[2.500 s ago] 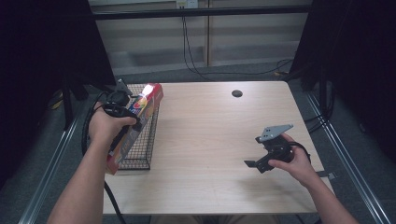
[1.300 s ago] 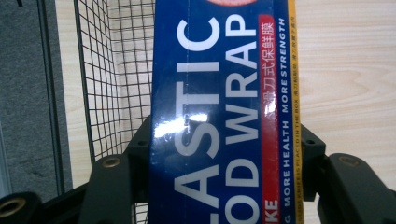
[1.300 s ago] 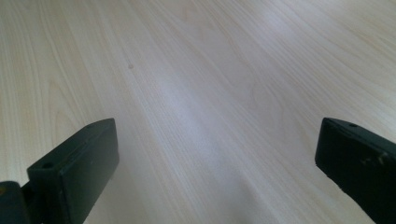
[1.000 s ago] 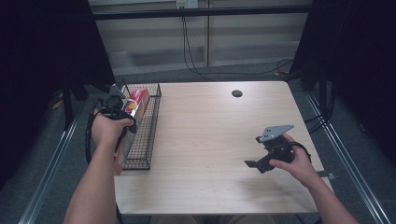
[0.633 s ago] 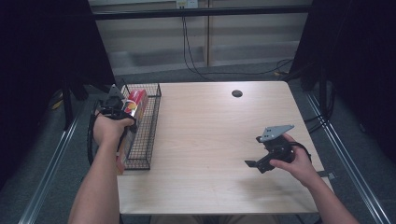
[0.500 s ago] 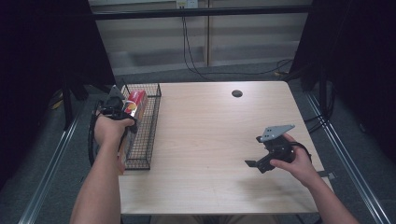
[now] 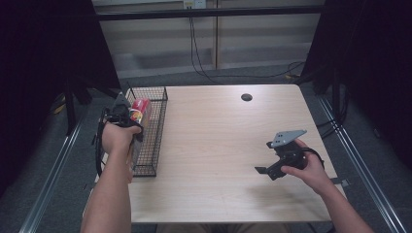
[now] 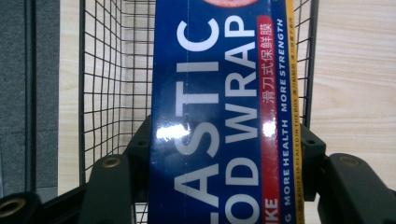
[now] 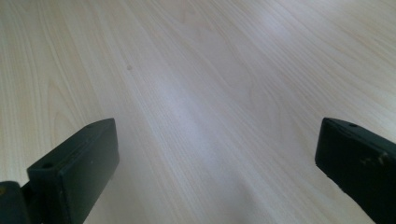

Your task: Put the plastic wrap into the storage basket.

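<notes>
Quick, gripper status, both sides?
Left gripper: closed on the plastic wrap box, over the wire basket.
Right gripper: open, holding nothing.

Light wooden table (image 7: 214, 145) in front of me, dark round grommet hole (image 7: 246, 97) near its far edge. Grey carpet floor (image 7: 252, 75) beyond, black cables (image 7: 199, 53) trailing down pale back wall (image 7: 160, 34) and across floor. Black curtains (image 7: 43, 53) both sides, metal rails (image 7: 362, 160) flanking table
</notes>
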Demonstrator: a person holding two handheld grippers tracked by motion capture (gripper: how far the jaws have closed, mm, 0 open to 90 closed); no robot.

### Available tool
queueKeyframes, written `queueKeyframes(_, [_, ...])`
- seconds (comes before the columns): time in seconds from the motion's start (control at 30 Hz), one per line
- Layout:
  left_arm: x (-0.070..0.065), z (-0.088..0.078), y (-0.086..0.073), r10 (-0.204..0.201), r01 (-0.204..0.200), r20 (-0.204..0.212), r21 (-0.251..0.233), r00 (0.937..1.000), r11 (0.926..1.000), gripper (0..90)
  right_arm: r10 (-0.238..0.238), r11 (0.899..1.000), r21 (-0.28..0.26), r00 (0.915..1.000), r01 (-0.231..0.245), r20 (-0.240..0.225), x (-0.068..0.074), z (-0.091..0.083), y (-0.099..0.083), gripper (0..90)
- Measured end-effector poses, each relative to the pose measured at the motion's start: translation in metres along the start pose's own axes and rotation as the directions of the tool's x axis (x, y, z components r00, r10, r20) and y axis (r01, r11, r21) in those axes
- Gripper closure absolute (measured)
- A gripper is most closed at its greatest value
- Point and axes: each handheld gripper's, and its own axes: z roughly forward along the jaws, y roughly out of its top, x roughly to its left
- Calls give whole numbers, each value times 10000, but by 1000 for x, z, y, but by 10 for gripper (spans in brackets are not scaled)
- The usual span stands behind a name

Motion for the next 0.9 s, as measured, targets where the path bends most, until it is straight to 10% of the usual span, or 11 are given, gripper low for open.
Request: queueKeyframes(0.9, [1,21,-1,-321,335,-272,503,9991,9982,423,-35,10000,3,10000,35,36,0,0,-1,0])
